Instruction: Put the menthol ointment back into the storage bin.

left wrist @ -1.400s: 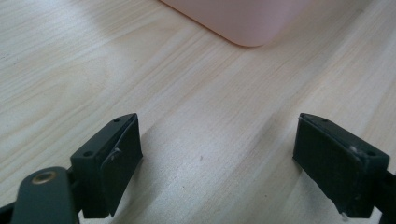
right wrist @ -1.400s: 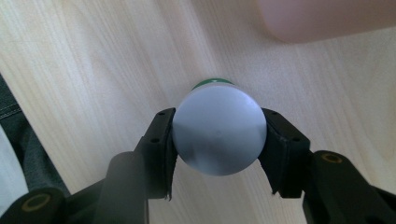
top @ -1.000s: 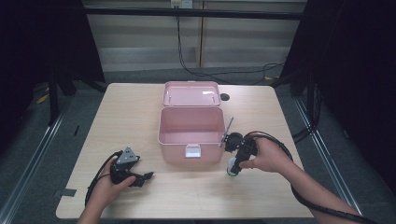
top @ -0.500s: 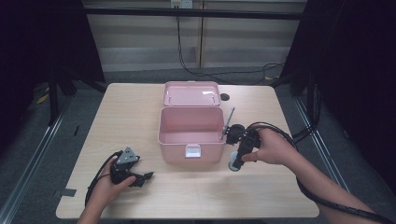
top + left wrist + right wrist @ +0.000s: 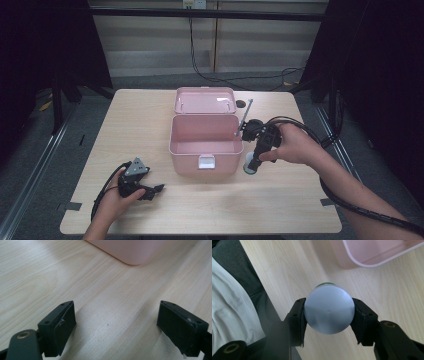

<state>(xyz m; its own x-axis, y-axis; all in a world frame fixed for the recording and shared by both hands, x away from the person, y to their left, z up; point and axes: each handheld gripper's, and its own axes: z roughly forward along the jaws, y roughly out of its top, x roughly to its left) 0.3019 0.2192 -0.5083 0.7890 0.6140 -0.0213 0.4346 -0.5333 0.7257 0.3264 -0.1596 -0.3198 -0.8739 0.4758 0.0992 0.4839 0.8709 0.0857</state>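
**Bottle held in the right tongs beside the pink box**

Bottle (image 5: 329, 312) with a pale grey round cap and a green body is clamped between the two black jaws of the right tongs (image 5: 329, 315); both pads press on the sides of the cap. In the high view the bottle (image 5: 249, 167) hangs at the lower end of the right tongs (image 5: 252, 162), just beside the right front corner of the open pink box (image 5: 205, 145), over the surface (image 5: 280, 200). Whether its base touches the wood cannot be told. The right hand (image 5: 292, 145) grips the tool from the right, and a black cable trails off along the forearm.

The box stands near the middle of the surface, its lid (image 5: 205, 101) thrown back and its white latch (image 5: 206, 162) facing the person. A thin metal rod (image 5: 244, 117) slants up by the box's right rim.

The left tongs (image 5: 150, 190) rest on the wood near the front left, well apart from the box, held by the left hand (image 5: 117, 197). Their jaws stand wide apart with only bare wood between them (image 5: 115, 325).
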